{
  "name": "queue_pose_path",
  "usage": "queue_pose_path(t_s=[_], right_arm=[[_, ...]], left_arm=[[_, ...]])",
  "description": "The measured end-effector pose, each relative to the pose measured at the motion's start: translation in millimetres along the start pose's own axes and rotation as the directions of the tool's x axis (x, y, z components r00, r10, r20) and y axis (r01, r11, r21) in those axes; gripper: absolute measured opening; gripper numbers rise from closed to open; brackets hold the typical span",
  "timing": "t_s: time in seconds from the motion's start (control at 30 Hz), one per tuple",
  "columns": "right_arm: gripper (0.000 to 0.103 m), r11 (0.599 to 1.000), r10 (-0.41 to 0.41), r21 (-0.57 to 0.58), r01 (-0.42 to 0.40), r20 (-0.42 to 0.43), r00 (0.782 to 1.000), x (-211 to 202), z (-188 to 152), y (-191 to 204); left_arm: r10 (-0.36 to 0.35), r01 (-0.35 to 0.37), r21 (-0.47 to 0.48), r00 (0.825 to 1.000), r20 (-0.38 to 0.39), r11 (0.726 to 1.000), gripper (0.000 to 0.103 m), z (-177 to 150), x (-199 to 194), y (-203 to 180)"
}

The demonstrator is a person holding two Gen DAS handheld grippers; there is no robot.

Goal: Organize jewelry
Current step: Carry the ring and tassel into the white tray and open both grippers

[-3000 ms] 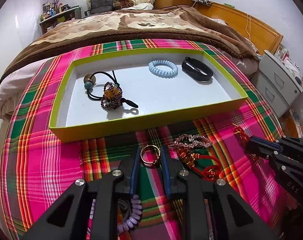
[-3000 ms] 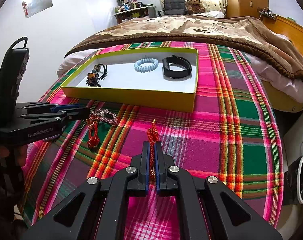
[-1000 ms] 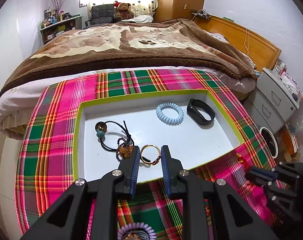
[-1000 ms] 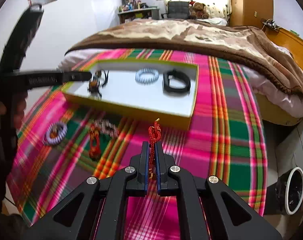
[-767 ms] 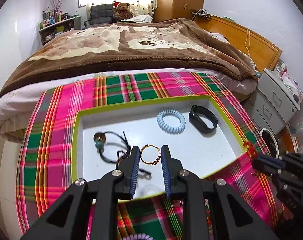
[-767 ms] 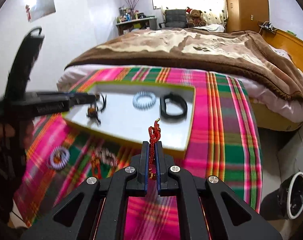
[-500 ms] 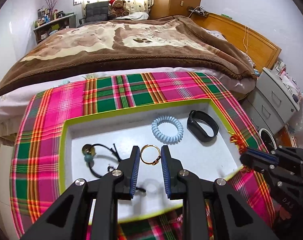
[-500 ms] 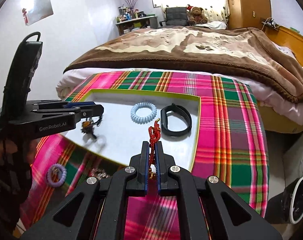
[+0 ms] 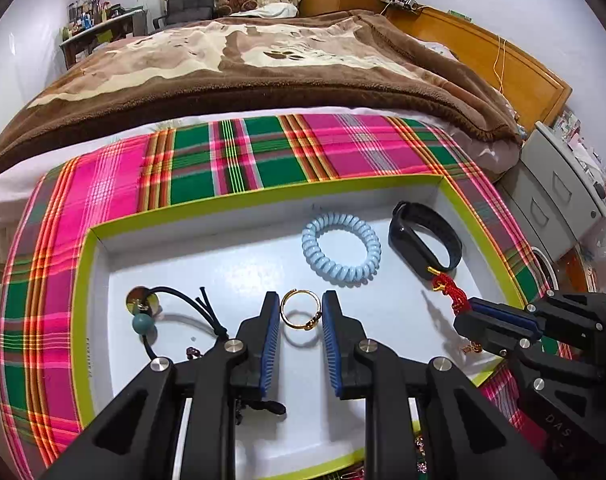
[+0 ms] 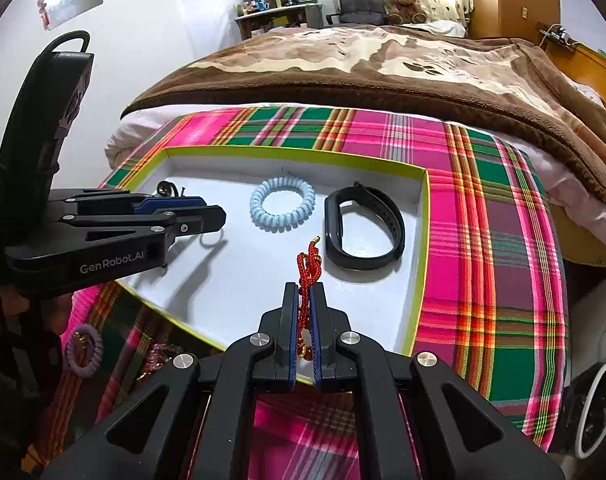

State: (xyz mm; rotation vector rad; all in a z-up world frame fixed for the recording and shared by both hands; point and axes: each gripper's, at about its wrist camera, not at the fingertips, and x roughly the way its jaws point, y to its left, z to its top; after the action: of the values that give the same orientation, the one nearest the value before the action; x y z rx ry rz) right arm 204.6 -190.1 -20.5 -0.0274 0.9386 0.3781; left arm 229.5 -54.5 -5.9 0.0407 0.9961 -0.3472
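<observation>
Left gripper (image 9: 301, 316) is gripping the gold ring (image 9: 299, 314), right gripper (image 10: 304, 304) pinching the red cord (image 10: 308, 272); both are hovering directly over the tray (image 9: 239, 256).

Left gripper (image 9: 301, 316): black frame, blue-padded fingers (image 9: 270, 332) set a little apart, pinching the gold ring (image 9: 299, 314) between the pads, held above the tray floor. Seen side-on in the right wrist view (image 10: 207, 216), fingers roughly level, pointing right. Right gripper (image 10: 304, 312): pads almost together, clamped on the red knotted cord (image 10: 308, 276), cord end standing up past the fingertips. In the left wrist view (image 9: 469, 316), entering from the right, tilted, fingers pointing left.
</observation>
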Motion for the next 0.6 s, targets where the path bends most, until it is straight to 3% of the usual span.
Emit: queue_pose_path(t_s=[0.53,0.6], right_arm=[[0.006,1.000,0.007,0.013,-0.007,-0.016,1.000,9.2,-0.1,-5.5],[0.007,1.000,0.009,0.016,-0.009,-0.016,1.000,9.3,0.0,-6.0]], left_arm=[[-0.023,0.023,-0.029,1.000,-0.016,0.999,0.023,-0.4,5.7,4.6],[-0.022,0.021,-0.027,1.000,-0.018,0.999,0.027,-0.8,4.9,4.4]])
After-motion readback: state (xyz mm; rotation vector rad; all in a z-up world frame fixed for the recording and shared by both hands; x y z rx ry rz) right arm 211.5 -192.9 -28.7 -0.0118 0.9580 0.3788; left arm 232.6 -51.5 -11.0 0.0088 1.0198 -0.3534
